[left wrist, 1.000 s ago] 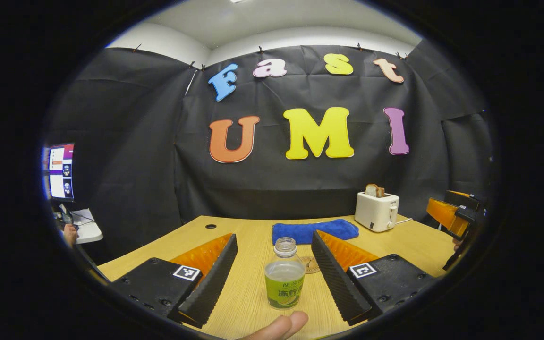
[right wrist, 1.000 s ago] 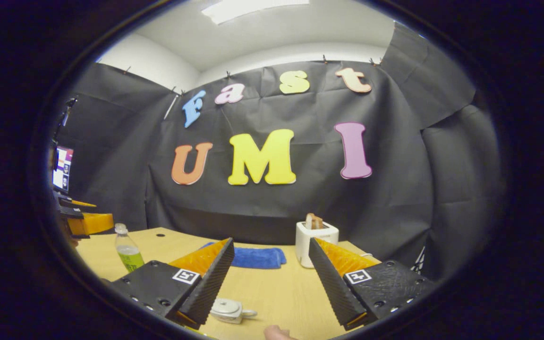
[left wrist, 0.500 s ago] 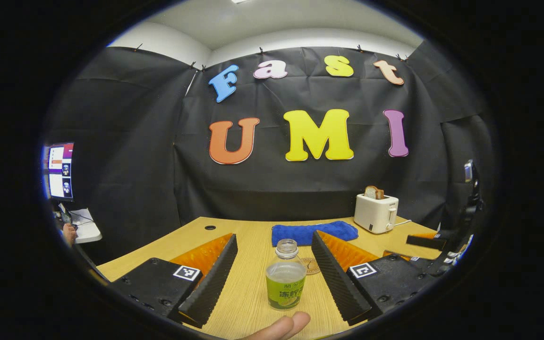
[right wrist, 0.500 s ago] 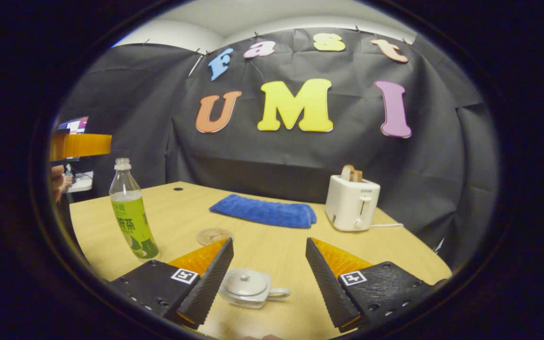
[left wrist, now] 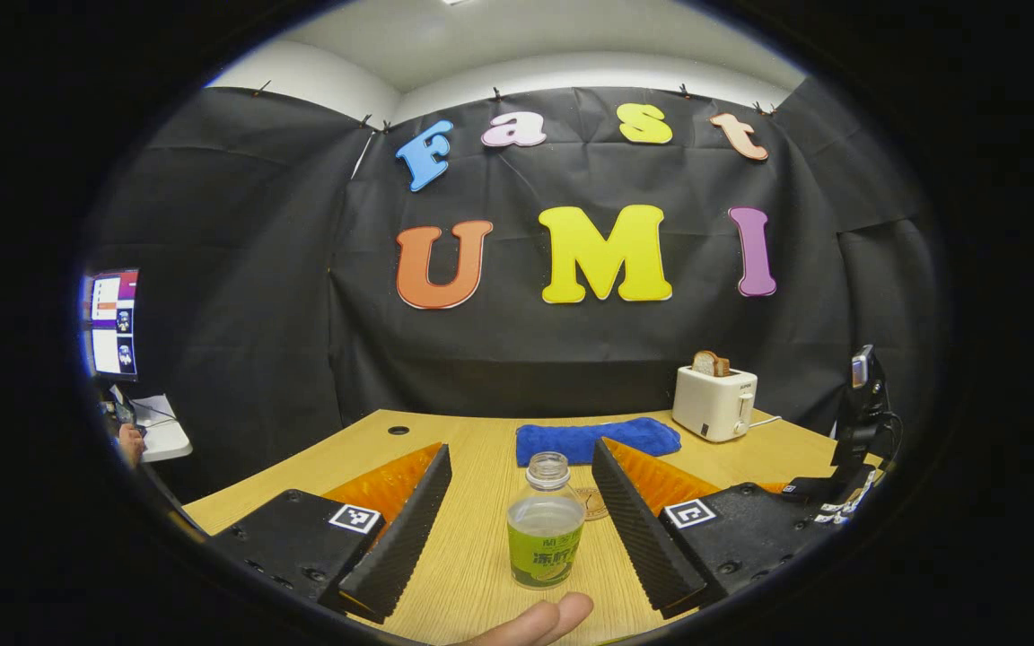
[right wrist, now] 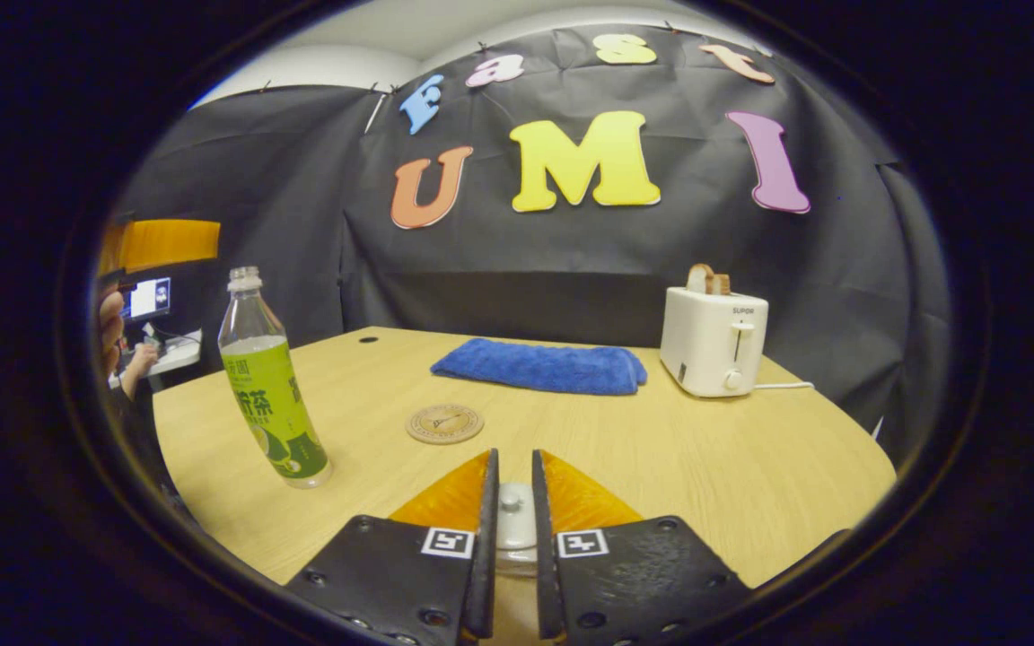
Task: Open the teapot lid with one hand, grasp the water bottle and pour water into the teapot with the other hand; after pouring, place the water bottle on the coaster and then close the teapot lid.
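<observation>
Pinching the teapot lid knob at lower centre, the right hand-held gripper, nearly closed, may slip if lifted off-axis.

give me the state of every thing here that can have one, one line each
water bottle: upright on the table, cap off, partly full
teapot lid: on the pot, knob between the right gripper's fingers
right gripper: closed on the lid knob
left gripper: open, fingers either side of the bottle
coaster: flat, bare
toaster: bread standing up in its slot
blue cloth: folded, lying flat
</observation>
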Demonstrator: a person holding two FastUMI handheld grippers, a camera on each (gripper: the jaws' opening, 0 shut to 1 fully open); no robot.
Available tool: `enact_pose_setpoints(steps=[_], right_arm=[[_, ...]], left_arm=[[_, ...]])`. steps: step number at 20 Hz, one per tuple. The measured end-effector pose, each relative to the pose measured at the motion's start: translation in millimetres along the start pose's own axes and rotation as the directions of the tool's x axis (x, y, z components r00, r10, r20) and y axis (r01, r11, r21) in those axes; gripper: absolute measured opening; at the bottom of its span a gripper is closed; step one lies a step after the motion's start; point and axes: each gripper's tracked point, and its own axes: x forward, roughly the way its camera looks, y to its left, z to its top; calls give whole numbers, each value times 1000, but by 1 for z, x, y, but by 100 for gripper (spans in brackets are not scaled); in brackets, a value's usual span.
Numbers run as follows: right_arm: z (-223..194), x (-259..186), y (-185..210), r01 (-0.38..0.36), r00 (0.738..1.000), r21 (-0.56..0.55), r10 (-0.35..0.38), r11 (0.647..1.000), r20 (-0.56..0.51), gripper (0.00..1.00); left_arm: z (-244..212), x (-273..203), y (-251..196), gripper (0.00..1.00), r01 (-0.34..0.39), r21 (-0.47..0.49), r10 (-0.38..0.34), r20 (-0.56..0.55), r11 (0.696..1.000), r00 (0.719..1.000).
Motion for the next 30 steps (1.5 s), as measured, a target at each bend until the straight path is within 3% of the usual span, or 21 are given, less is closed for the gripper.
enact_pose_setpoints(steps=[2,5,6,12,20,24,30], right_arm=[[-2,-2,1,-13,1000,10,13,1000,-1,5],[0,0,1,-22,1000,20,21,1000,15,6],[1,0,0,-27,1000,33,27,999,12,0],[37,-26,-9,-43,995,62,37,997,94,0],[85,-65,-56,47,978,58,-57,997,201,0],[88,-69,-74,79,975,73,-93,994,203,0],[86,-70,-87,108,974,86,-123,990,192,0]], left_arm=[[1,0,-2,99,12,-4,-12,6,1000,1000],[-2,0,-9,99,53,-10,-53,10,999,999],[-4,1,-12,98,61,-15,-60,9,998,998],[-12,1,-19,99,102,-37,-101,28,994,995],[-67,11,-21,99,120,-38,-120,0,992,993],[-91,20,-26,99,151,-55,-151,2,987,989],[-110,43,-19,98,106,-14,-106,-1,994,994]])
